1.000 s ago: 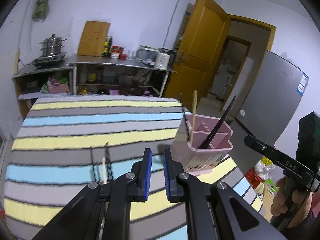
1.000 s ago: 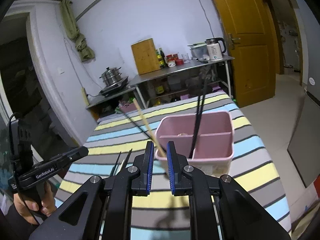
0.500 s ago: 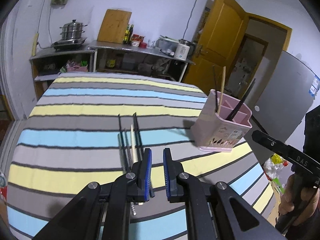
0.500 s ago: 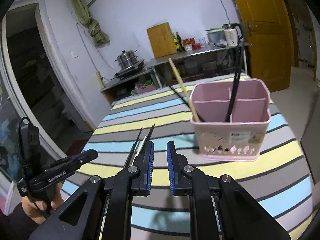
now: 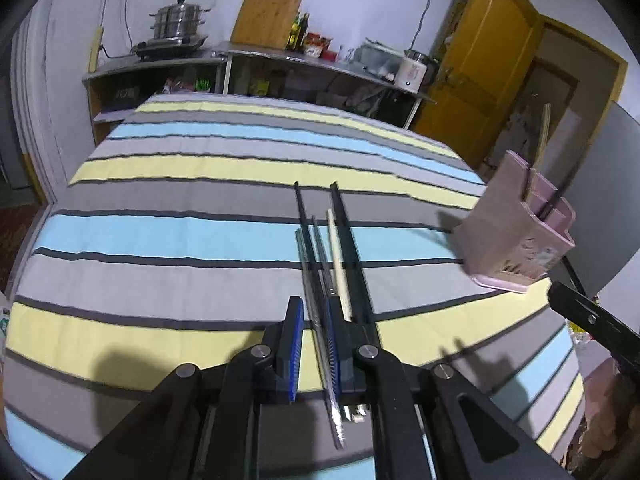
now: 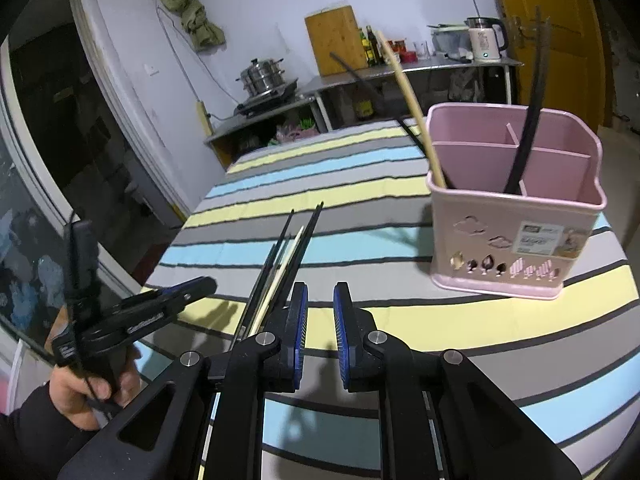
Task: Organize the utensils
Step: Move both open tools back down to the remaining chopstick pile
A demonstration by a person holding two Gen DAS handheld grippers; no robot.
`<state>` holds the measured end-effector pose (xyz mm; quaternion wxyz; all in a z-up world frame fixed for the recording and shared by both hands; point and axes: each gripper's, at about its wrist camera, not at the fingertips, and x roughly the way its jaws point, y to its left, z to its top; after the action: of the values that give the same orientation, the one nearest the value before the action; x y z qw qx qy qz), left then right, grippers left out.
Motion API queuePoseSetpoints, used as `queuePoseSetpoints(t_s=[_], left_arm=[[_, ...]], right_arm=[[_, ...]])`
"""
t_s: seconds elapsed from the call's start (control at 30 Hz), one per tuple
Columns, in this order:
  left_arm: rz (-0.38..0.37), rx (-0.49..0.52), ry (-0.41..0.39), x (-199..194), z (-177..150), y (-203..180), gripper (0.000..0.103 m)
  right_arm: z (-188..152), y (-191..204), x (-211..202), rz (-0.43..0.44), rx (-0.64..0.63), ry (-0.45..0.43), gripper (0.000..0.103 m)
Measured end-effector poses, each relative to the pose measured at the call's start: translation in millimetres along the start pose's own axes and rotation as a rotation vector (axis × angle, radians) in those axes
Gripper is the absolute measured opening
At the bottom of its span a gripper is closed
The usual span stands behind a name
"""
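Observation:
Several chopsticks point(image 5: 332, 248) lie side by side on the striped tablecloth: black, metal and one pale wooden one point(image 5: 338, 260). My left gripper point(image 5: 314, 312) is low over their near ends, jaws slightly apart, with a metal chopstick point(image 5: 320, 308) running between them. The pink utensil holder point(image 6: 516, 208) stands at the right, holding a wooden chopstick point(image 6: 412, 104) and a black one point(image 6: 528, 120). My right gripper point(image 6: 320, 300) is open and empty, in front of the holder and right of the lying chopsticks point(image 6: 280, 264). The left gripper point(image 6: 192, 290) also shows in the right wrist view.
The striped table point(image 5: 180, 232) drops off at its right edge beside the holder point(image 5: 516, 236). A steel counter point(image 5: 312, 60) with a pot, cutting board and kettle stands behind. A yellow door point(image 5: 488, 64) is at the back right.
My left gripper has swung down and forward onto the lying chopsticks; one now runs between its jaws. My right gripper has drawn back from the holder and dropped lower.

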<state>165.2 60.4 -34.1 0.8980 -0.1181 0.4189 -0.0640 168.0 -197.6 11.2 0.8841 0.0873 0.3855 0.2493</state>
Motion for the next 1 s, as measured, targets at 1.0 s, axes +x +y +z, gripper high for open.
queuePoseSetpoints(t_s=[1.0], left_arm=[[0.085,0.046,0.039,63,18,4,0.018]], right_arm=[[-3,17,41,0.020,-0.048,0.073,0.013]])
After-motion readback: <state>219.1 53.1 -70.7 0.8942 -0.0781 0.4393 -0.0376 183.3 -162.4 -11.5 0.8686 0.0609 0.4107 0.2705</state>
